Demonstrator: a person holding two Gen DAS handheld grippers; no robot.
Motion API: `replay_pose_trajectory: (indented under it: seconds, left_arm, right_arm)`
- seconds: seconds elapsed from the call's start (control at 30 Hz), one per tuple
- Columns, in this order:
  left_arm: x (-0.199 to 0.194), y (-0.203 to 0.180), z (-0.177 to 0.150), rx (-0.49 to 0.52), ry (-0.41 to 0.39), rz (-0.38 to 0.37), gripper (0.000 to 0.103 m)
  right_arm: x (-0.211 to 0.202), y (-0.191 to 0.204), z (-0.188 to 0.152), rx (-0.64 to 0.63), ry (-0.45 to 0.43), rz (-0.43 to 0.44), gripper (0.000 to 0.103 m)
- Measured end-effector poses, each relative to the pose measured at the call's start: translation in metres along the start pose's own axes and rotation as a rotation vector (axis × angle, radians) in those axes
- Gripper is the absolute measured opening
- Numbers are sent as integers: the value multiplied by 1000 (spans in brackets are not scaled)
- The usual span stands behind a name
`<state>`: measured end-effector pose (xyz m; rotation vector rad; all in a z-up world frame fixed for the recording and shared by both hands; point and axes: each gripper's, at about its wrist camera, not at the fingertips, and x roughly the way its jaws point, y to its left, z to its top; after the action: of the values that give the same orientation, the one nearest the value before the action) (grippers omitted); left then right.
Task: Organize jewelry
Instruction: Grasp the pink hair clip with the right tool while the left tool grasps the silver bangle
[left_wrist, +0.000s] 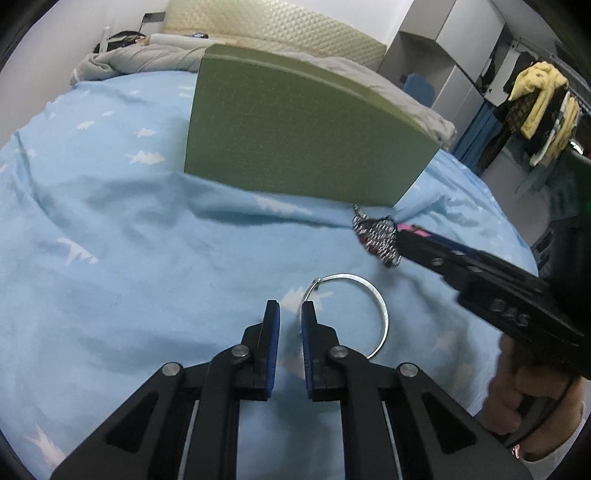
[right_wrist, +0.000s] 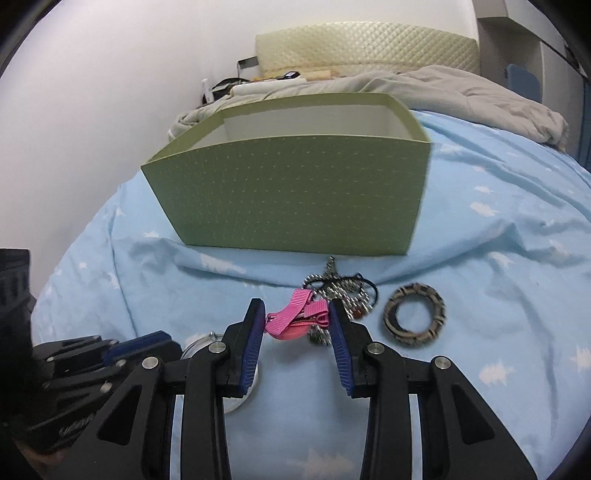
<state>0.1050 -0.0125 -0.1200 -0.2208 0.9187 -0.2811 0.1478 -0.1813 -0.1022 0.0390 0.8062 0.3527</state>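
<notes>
An open green box (right_wrist: 295, 199) stands on the blue bed sheet (right_wrist: 498, 258). In front of it lie a tangle of beaded chains (right_wrist: 340, 286), a patterned ring bangle (right_wrist: 413, 314) and a pink hair clip (right_wrist: 291, 315). My right gripper (right_wrist: 296, 304) is shut on the clip, a pad against each end; in the left wrist view the clip (left_wrist: 408, 226) shows at its tips (left_wrist: 400, 232). My left gripper (left_wrist: 290, 308) has its jaws close together with sheet showing in the narrow gap. A silver bangle (left_wrist: 382, 314) lies to the right, its left side running behind the right finger.
The box (left_wrist: 295, 140) blocks the way straight ahead of the left gripper. A grey duvet (left_wrist: 147, 59) is bunched at the head of the bed. Clothes (left_wrist: 539, 99) hang at the right. A hand (left_wrist: 524, 398) holds the right gripper close beside the left one.
</notes>
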Motion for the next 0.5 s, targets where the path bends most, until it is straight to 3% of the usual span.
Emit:
replay_pose_trajectory:
  seconds: [0.27, 0.33, 0.5]
  left_arm:
    - [-1, -7, -6, 29, 8, 11, 10]
    - [-4, -7, -5, 29, -4, 14, 16]
    - [1, -16, 0, 60, -2, 25, 14]
  right_arm:
    - [-24, 0, -28, 37, 5, -22, 32]
    - [-28, -3, -33, 45, 7, -31, 33]
    - [-37, -10, -45, 64, 12, -50, 33]
